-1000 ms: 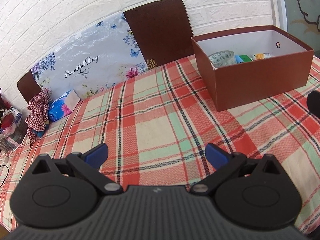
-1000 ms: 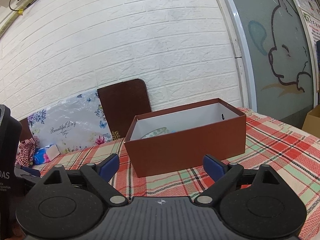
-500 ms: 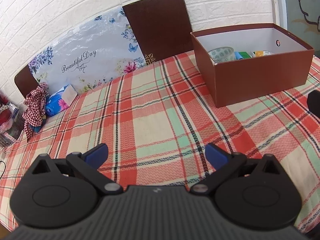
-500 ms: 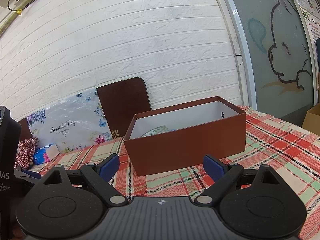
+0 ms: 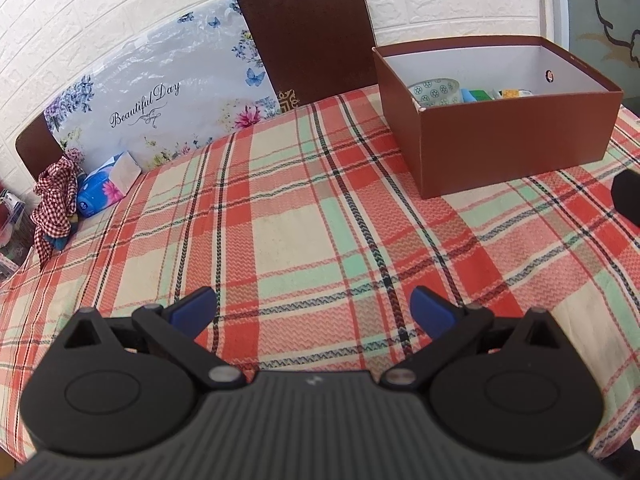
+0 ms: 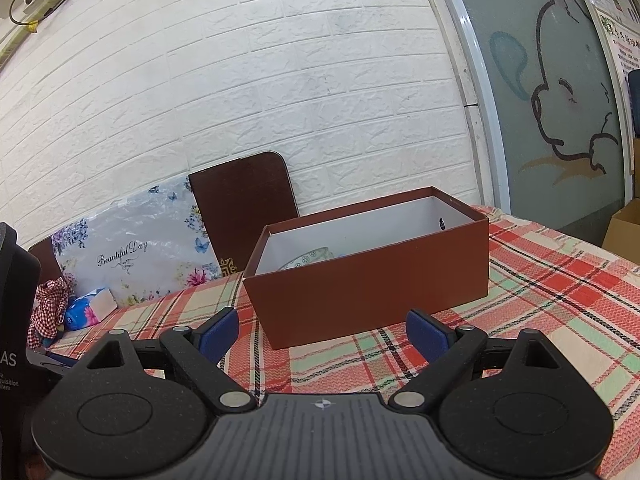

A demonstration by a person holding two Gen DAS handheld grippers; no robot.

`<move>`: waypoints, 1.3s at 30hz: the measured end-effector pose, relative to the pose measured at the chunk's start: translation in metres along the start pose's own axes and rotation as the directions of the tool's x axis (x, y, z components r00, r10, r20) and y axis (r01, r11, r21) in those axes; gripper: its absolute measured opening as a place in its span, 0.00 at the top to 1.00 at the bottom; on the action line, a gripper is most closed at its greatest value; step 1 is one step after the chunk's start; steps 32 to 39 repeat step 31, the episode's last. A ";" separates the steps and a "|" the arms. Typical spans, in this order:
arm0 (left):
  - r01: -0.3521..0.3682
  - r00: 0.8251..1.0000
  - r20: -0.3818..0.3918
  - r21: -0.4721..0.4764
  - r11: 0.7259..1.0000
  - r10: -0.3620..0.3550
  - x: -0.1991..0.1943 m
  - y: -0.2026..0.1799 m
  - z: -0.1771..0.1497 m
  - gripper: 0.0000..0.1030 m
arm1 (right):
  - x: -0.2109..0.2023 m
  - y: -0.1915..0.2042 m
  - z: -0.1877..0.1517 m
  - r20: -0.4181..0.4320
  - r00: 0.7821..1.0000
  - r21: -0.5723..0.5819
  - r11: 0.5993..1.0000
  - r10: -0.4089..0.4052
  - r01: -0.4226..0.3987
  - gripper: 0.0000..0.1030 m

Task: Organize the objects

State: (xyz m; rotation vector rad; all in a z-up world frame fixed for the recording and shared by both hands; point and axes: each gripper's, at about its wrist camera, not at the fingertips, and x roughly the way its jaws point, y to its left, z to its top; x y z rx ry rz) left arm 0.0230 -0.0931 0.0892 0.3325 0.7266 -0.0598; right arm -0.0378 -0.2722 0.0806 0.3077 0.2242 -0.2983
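Looking down from the left wrist, the left gripper (image 5: 314, 304) hangs over bare cloth with its blue-padded jaws spread wide and nothing between them. Ahead and to the right sits the reddish-brown cardboard box with a white lining (image 5: 516, 148), open-topped, already holding a patterned ceramic bowl (image 5: 434, 91) at its left end and some small colourful packets (image 5: 496, 94) beside it, too small to identify. The bowl is likely hard, glazed, slippery and breakable, so its rim would be the safest place to pinch; the box is light and stiff, best taken by a wall. No loose task item lies on the table, so the sorting looks nearly or wholly done. A blue tissue pack (image 5: 106, 184) and a red checked cloth (image 5: 56, 208) rest at the far left edge, against a floral "Beautiful Day" board (image 5: 160, 96) and a dark brown panel (image 5: 308, 36).

From the right wrist, the right gripper (image 6: 322, 334) is likewise spread and empty, held low just before the box's near wall. The red, green and cream plaid tablecloth (image 6: 560, 288) is soft woven fabric that could drag or wrinkle. Behind stand a white brick wall (image 6: 280, 80) and a frosted glass door with a cartoon cat outline (image 6: 560, 100).
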 end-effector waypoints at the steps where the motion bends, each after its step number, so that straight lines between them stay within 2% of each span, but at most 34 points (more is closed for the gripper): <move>1: 0.001 1.000 -0.002 -0.001 1.000 -0.001 0.000 0.000 0.000 0.00 | 0.000 -0.001 0.000 0.000 1.000 0.001 1.000 0.000 0.000 0.11; 23: 0.015 1.000 -0.015 -0.001 1.000 -0.015 0.003 -0.001 -0.002 0.00 | 0.000 0.001 -0.003 -0.006 1.000 0.008 1.000 -0.005 0.005 0.11; 28: 0.029 0.999 0.025 0.020 0.999 -0.029 -0.003 -0.002 -0.002 0.00 | -0.001 0.002 -0.003 -0.006 1.000 0.008 1.000 -0.008 0.008 0.11; 39: 0.047 0.999 0.012 0.006 0.999 -0.047 -0.001 0.000 -0.002 0.00 | -0.001 0.002 -0.003 -0.006 1.000 0.008 1.000 -0.008 0.008 0.11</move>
